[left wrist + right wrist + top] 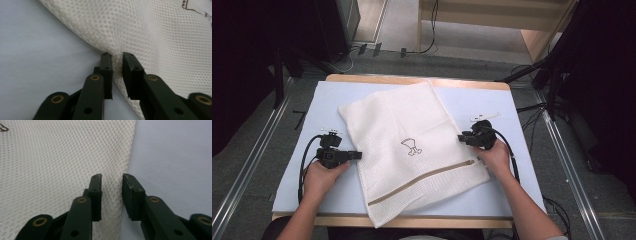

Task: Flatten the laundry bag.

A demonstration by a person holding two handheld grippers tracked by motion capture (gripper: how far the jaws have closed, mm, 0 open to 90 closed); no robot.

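— On the worktop (pixel 492 102), what do you count?

— One white mesh laundry bag (pixel 412 145), lying flat and turned at an angle, one tan zipper (pixel 422 182) running across its near end and one small dark line drawing (pixel 411 147) near its middle. I have two grippers, one in each hand.

— How do the jaws stand?

— My left gripper (pixel 117 72) has its jaws nearly together, pinching a bunched fold of mesh at the bag's left edge. My right gripper (pixel 112 195) has its jaws a little apart, astride the bag's right edge; mesh lies between them, but I cannot tell whether they press on it.

— And around you?

— One pale blue sheet covers the worktop, wood showing at its far and near edges. Grey carpet (pixel 257 150) lies around it, cables (pixel 532 107) trail on the floor, and pale wooden furniture (pixel 512 20) stands beyond.
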